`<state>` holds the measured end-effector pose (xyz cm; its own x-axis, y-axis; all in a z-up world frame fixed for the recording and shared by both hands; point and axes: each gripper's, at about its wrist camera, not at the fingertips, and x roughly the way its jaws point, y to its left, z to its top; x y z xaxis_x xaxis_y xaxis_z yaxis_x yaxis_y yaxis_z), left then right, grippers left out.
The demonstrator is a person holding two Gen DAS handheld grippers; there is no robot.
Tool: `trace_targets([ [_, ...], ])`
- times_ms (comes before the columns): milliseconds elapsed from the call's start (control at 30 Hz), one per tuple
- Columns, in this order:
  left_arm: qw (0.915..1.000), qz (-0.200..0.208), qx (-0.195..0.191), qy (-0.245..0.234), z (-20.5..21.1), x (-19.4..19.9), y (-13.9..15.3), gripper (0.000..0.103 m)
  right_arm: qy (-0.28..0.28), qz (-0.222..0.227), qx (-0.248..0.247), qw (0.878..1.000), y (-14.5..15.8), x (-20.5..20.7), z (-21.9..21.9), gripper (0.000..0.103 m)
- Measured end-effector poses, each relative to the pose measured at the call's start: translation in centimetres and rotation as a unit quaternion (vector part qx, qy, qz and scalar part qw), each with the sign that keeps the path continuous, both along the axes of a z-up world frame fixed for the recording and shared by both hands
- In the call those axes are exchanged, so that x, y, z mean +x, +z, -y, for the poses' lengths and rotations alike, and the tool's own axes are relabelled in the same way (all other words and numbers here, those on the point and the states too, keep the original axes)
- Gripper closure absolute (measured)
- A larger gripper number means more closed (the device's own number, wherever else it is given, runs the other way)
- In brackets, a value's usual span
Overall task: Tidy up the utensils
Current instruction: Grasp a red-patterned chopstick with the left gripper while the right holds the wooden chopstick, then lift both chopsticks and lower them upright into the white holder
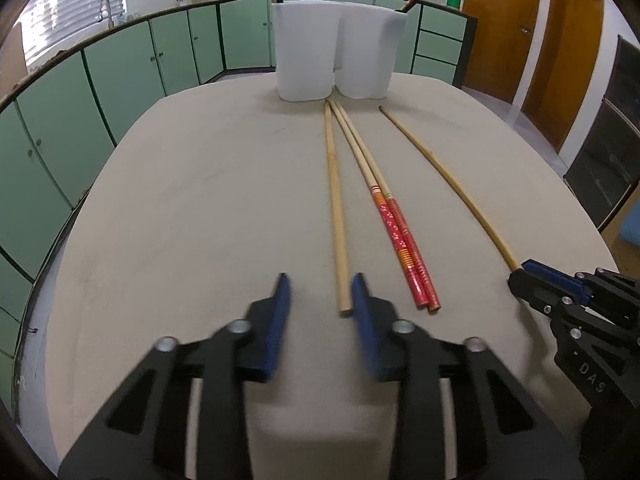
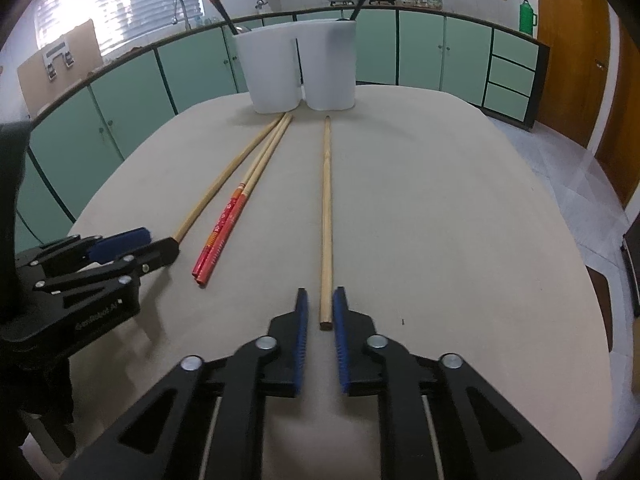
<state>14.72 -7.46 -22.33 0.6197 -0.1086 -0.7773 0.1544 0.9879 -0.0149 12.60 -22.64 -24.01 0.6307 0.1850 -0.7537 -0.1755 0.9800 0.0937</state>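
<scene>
Several chopsticks lie on the beige table [image 1: 180,200] pointing at a white two-part holder [image 1: 332,52], which has dark and red chopsticks standing in it. My left gripper [image 1: 322,290] is open, with the near end of a plain wooden chopstick [image 1: 336,208] between its fingers, close to the right pad. A red-handled pair [image 1: 400,236] lies just right of it. My right gripper [image 2: 321,304] is open around the near end of another plain chopstick [image 2: 327,216]. That gripper also shows in the left wrist view [image 1: 520,276]. The holder [image 2: 296,68] stands at the table's far end.
Green kitchen cabinets [image 1: 120,76] curve around behind the table. Wooden doors [image 1: 560,40] stand at the right. A sink tap [image 2: 182,10] and window blinds are at the back left. The left gripper [image 2: 132,246] shows at the left of the right wrist view.
</scene>
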Motion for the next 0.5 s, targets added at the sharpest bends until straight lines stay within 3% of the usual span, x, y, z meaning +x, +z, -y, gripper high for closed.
trace_targets([
  [133, 0.9999, 0.000, -0.006, -0.010, 0.3, 0.0, 0.0, 0.097, 0.000, 0.001, -0.005, 1.000, 0.0, 0.0, -0.1, 0.095],
  [500, 0.9999, 0.014, -0.007, -0.006, -0.4, -0.6, 1.0, 0.097, -0.003, 0.018, -0.003, 1.000, 1.2, -0.6, 0.4, 0.096],
])
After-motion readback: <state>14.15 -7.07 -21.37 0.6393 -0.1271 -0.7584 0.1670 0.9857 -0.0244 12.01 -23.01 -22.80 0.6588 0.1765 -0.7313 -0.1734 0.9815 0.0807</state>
